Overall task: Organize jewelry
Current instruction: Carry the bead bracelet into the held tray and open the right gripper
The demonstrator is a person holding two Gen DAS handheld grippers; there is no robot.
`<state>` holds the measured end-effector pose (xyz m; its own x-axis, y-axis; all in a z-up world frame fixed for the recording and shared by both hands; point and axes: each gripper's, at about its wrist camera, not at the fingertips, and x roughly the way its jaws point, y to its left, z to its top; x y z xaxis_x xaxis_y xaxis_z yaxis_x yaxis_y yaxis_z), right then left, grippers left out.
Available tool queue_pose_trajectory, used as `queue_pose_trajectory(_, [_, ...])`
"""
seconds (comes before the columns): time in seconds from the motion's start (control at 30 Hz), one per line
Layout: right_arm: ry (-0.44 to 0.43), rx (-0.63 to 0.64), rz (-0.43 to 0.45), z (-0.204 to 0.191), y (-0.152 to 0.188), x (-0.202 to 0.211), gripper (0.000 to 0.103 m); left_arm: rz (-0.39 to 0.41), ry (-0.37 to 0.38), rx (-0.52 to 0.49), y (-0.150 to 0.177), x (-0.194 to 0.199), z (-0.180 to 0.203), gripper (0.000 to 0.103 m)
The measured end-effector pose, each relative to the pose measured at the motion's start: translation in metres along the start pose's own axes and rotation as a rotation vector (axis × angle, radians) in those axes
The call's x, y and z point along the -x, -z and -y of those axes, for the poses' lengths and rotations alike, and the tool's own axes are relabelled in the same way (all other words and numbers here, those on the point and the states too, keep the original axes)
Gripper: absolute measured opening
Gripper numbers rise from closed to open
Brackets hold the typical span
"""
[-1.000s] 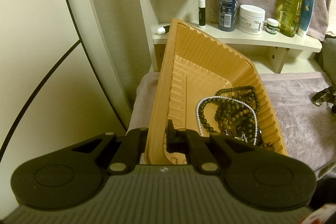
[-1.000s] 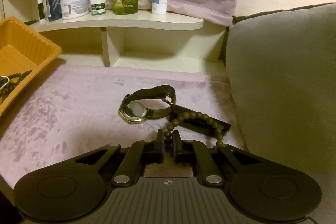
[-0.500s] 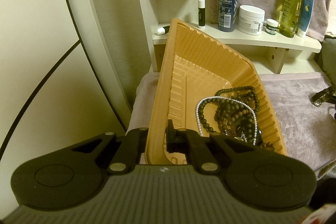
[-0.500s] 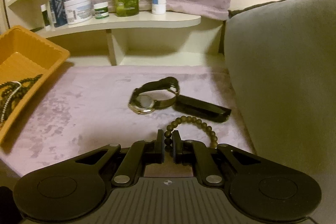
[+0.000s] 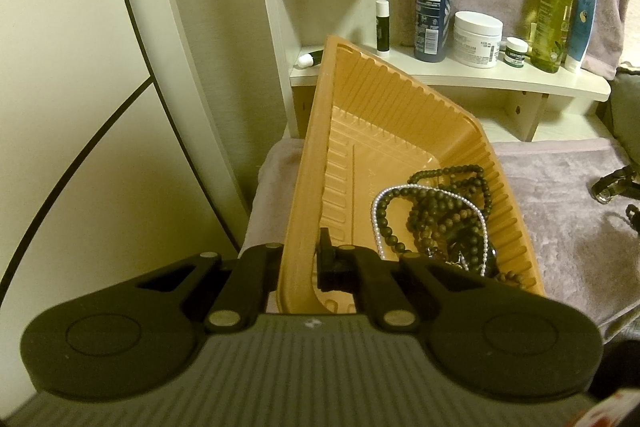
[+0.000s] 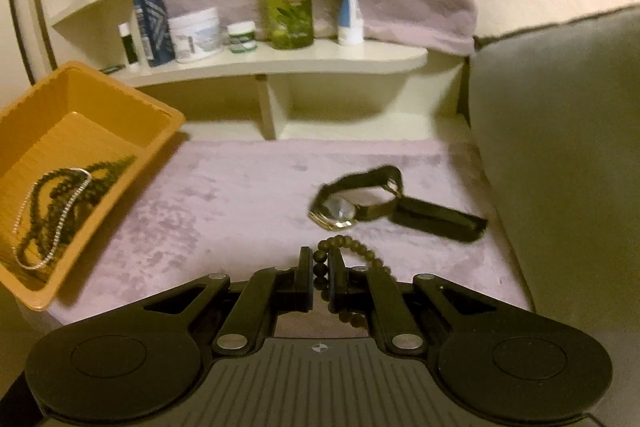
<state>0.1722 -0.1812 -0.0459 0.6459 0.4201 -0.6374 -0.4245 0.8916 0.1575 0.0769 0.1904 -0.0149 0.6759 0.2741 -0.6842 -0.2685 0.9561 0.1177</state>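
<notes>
Pinching bead bracelet point(image 6: 352, 251) btwn closed right fingers point(image 6: 306, 275) — left fingers point(image 5: 325, 261) clamping tray point(image 5: 304, 163) rim.

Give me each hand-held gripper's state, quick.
Left hand-held gripper: closed on the orange tray wall.
Right hand-held gripper: closed on a dark bead bracelet.

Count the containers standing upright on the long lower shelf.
6, left to right: lip balm, blue spray bottle, white jar, small jar, green bottle, blue tube. Others may hide behind the tray.
</notes>
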Motion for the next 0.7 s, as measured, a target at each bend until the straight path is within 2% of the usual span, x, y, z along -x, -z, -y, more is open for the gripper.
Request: queue_pose_trajectory(0.7, [-0.153,0.064,0.077,-0.065,-0.038,0.004,0.007,0.0,0.002,0.0,-0.001,0.001,0.001,0.004])
